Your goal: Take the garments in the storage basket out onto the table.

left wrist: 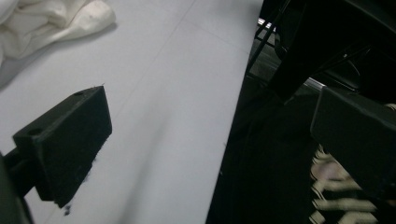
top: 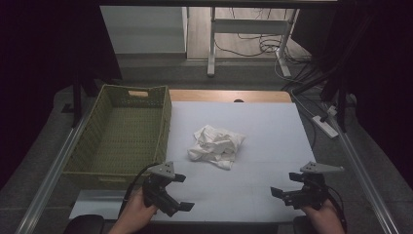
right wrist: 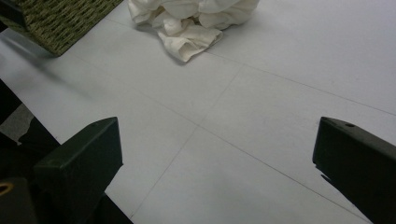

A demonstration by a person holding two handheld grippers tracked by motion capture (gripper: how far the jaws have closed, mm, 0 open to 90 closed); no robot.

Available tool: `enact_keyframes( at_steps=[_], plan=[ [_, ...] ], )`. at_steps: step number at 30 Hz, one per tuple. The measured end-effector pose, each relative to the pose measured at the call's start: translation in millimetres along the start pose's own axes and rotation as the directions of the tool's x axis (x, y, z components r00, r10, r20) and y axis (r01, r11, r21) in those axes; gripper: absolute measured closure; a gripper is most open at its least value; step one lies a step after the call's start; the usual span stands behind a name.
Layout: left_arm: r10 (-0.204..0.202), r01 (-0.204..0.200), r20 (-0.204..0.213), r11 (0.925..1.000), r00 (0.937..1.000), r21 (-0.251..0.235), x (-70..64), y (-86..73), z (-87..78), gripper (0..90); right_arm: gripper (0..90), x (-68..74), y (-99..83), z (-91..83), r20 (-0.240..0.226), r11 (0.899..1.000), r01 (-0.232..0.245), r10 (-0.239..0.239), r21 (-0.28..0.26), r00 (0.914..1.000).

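Note:
A crumpled white cloth (top: pixel 216 145) lies in a heap near the middle of the white table top (top: pixel 263 126); its edge also shows in the left gripper view as the cloth (left wrist: pixel 51 21) and in the right gripper view as the cloth (right wrist: pixel 189 21). My left gripper (top: pixel 182 192) hovers open near the table's front edge, below and left of the cloth, jaws wide apart with nothing between them. My right gripper (top: pixel 286 184) is open too, at the front right, jaws empty and pointing left toward the table's middle. In the gripper views the left gripper (left wrist: pixel 210 135) and right gripper (right wrist: pixel 217 158) stand wide.
A green woven basket (top: pixel 165 122) stands empty on the table's left side, next to the cloth. A wooden strip (top: pixel 229 95) runs along the far edge. Beyond lie a white desk frame (top: pixel 253 29) and floor cables (top: pixel 321 119).

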State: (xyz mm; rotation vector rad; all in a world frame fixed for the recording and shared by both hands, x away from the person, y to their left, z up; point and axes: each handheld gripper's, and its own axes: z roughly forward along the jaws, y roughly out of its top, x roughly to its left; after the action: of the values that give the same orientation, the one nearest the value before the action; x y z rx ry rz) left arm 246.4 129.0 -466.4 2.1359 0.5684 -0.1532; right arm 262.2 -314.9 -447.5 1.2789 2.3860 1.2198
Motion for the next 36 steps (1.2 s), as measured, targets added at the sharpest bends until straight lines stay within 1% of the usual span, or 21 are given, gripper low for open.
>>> enact_keyframes(
  at_steps=[2,5,7,8,9,11,12,14,18,21,25,29,30,32,33,34,35,36],
  plan=[
    [-0.013,0.013,-0.001,0.9999,0.9999,-0.012,-1.2,-4.4,-4.8,0.0,1.8,0.2,0.0,0.1,0.001,1.0,0.002,-0.002,0.001,1.0],
    [-0.029,0.028,-0.013,0.9993,0.9995,-0.023,-2.5,-11.5,-13.1,0.0,1.8,0.3,0.1,0.2,0.003,1.0,0.003,-0.003,0.001,1.0],
    [-0.039,0.039,0.008,0.9986,0.9992,-0.036,-3.2,-16.1,-17.8,0.7,1.8,0.2,0.1,0.3,0.003,1.0,0.001,-0.001,0.002,1.0],
    [-0.041,0.041,0.002,0.9986,0.9992,-0.034,-4.7,-17.9,-19.6,0.7,1.8,0.2,0.1,0.2,0.003,1.0,0.001,-0.001,0.001,1.0],
    [-0.036,0.035,-0.014,0.999,0.9993,-0.029,-6.5,-19.8,-21.4,0.4,1.8,0.1,0.0,0.2,0.004,1.0,0.001,-0.001,0.002,1.0],
    [-0.025,0.024,-0.058,0.9996,0.998,-0.011,-9.1,-23.5,-25.8,0.0,1.8,0.1,0.0,0.1,0.004,1.0,-0.001,0.001,0.0,1.0],
    [-0.027,0.027,-0.074,0.9996,0.9969,-0.01,-9.6,-25.8,-28.7,0.0,1.8,0.0,-0.1,0.1,0.005,1.0,-0.002,0.002,0.0,1.0],
    [-0.041,0.04,-0.089,0.999,0.9952,-0.019,-9.2,-30.1,-34.7,0.0,1.8,0.0,0.0,0.1,0.005,1.0,-0.002,0.002,0.001,1.0],
    [-0.076,0.071,-0.149,0.9968,0.986,-0.037,-7.2,-41.2,-51.1,0.0,1.8,0.2,0.0,0.2,0.007,1.0,0.0,0.0,0.002,1.0],
    [-0.1,0.094,-0.166,0.9946,0.981,-0.044,-5.1,-48.1,-60.8,0.0,1.8,0.3,0.0,0.1,0.007,1.0,0.001,-0.001,0.0,1.0],
    [-0.137,0.122,-0.191,0.9885,0.972,-0.09,-3.3,-58.5,-75.2,0.0,1.8,0.7,-0.2,-0.3,0.009,1.0,0.002,-0.002,-0.005,1.0],
    [-0.165,0.143,-0.229,0.9834,0.9594,-0.112,-1.4,-68.7,-87.4,0.0,1.8,1.0,-0.1,-0.1,0.011,1.0,0.005,-0.005,-0.004,0.9999],
    [-0.171,0.147,-0.237,0.9824,0.9563,-0.115,-0.8,-70.8,-89.9,0.0,1.8,1.0,0.0,-0.1,0.012,1.0,0.006,-0.006,-0.004,0.9999],
    [-0.181,0.155,-0.246,0.9805,0.9523,-0.12,0.2,-74.5,-94.2,0.0,1.8,1.2,0.0,0.1,0.012,1.0,0.007,-0.007,-0.003,0.9999],
    [-0.184,0.157,-0.244,0.9795,0.9522,-0.126,0.5,-76.2,-96.5,0.0,1.8,1.3,0.1,0.2,0.013,1.0,0.007,-0.007,-0.003,0.9999],
    [-0.188,0.16,-0.25,0.9787,0.9496,-0.128,0.3,-77.4,-98.0,0.0,1.8,1.4,0.1,0.2,0.013,1.0,0.008,-0.008,-0.002,0.9999],
    [-0.19,0.161,-0.265,0.9786,0.9453,-0.128,0.0,-78.4,-99.0,0.0,1.8,1.5,0.1,0.1,0.013,1.0,0.009,-0.009,-0.001,0.9999],
    [-0.187,0.159,-0.278,0.9798,0.9422,-0.121,0.2,-79.9,-100.5,0.0,1.8,1.5,0.1,0.1,0.014,1.0,0.009,-0.009,-0.001,0.9999]
  ],
)
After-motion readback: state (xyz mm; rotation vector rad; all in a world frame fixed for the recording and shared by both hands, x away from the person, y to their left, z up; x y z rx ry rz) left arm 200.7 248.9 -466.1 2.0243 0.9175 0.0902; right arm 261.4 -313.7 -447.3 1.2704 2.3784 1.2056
